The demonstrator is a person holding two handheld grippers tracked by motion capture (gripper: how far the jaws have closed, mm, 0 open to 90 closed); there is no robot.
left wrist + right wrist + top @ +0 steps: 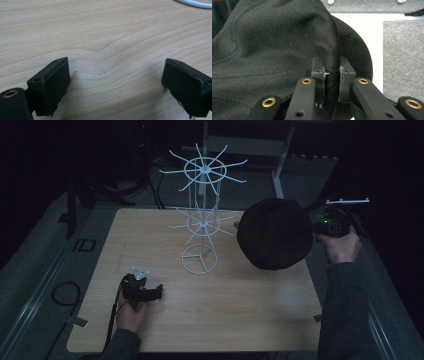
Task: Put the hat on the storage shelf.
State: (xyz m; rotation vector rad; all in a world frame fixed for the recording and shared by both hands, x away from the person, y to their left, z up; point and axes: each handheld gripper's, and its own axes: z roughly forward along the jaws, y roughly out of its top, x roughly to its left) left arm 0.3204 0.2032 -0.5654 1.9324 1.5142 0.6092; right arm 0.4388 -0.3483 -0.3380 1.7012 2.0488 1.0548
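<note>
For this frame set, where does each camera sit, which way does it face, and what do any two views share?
High view: above the person's side, facing forward and down on the wooden table; white wire rack, both forearms, left gripper, right gripper.
Left gripper view: rides the left gripper, facing the tabletop; fingers apart.
Right gripper view: rides the right gripper, fingers pinching the black hat.
Shared: the black hat, in the high and right gripper views.
</note>
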